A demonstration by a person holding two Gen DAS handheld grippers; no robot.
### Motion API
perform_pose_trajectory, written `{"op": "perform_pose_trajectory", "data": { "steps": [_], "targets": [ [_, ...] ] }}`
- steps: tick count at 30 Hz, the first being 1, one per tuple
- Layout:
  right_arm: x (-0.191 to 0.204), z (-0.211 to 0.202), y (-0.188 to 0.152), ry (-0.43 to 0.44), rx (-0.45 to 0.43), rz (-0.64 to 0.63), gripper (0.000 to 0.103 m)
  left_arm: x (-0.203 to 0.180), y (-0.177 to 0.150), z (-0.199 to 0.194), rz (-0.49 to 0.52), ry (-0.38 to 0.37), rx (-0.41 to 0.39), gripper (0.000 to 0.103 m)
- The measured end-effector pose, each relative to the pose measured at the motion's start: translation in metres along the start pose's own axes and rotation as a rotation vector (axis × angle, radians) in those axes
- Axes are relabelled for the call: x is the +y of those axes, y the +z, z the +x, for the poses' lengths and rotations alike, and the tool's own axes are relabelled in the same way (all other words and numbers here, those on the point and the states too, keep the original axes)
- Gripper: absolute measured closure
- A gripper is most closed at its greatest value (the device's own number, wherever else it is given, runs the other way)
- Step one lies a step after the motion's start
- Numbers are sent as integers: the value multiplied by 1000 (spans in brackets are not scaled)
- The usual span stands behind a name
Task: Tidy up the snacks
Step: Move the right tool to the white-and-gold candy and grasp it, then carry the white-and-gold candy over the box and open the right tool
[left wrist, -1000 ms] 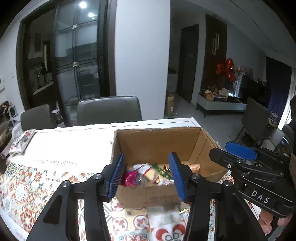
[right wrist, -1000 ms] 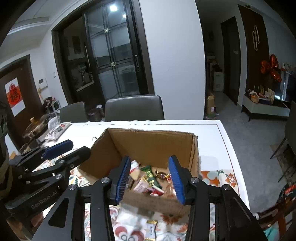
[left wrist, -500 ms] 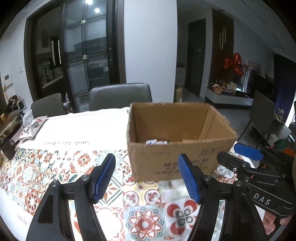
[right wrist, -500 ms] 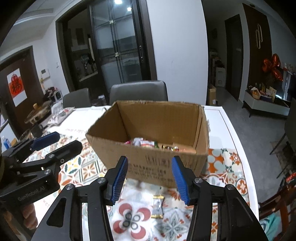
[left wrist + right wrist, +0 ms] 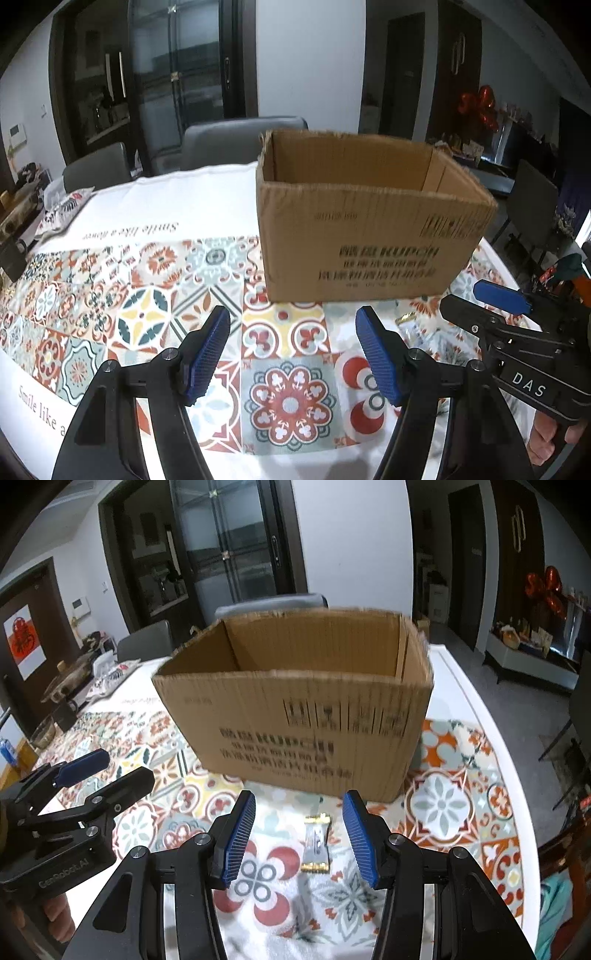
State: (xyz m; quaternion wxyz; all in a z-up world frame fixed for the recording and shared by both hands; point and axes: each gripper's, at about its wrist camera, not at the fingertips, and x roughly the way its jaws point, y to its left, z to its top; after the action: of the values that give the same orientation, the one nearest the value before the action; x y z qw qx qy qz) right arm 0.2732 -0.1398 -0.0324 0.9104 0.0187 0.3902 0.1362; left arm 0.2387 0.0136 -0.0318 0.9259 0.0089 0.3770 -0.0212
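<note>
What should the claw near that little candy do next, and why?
Probably lower the right gripper onto the snack packet. Its jaws are open, the packet lies on the tablecloth between them, outside the cardboard box.

Both grippers were held low and level, side by side, and pointed forward. The left gripper point(image 5: 291, 354) had its jaws spread wide and nothing was between its blue pads point(image 5: 207, 354). The right gripper point(image 5: 298, 840) was also wide open and empty, its pads point(image 5: 238, 840) parallel to each other. In the left view the right gripper point(image 5: 495, 310) stood at the right edge, with fingers point(image 5: 550, 450) of the person's hand around its handle. In the right view the left gripper point(image 5: 99, 775) stood at the left edge, also gripped from below by a hand point(image 5: 55, 912).
</note>
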Motion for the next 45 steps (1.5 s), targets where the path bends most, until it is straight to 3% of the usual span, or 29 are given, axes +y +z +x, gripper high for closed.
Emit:
{"op": "perform_pose_trajectory", "data": {
  "steps": [10, 22, 37, 45],
  "targets": [
    [-8, 32, -18, -7, 86, 13, 53, -9, -17, 31, 8, 4, 104, 33],
    [-8, 68, -30, -20, 161, -8, 54, -11, -28, 59, 16, 24, 175, 33],
    [-6, 91, -32, -57, 193, -39, 81, -12, -30, 79, 0, 35, 224, 33],
    [-5, 88, -34, -46, 187, -31, 82, -13, -28, 74, -3, 31, 208, 33]
  ]
}}
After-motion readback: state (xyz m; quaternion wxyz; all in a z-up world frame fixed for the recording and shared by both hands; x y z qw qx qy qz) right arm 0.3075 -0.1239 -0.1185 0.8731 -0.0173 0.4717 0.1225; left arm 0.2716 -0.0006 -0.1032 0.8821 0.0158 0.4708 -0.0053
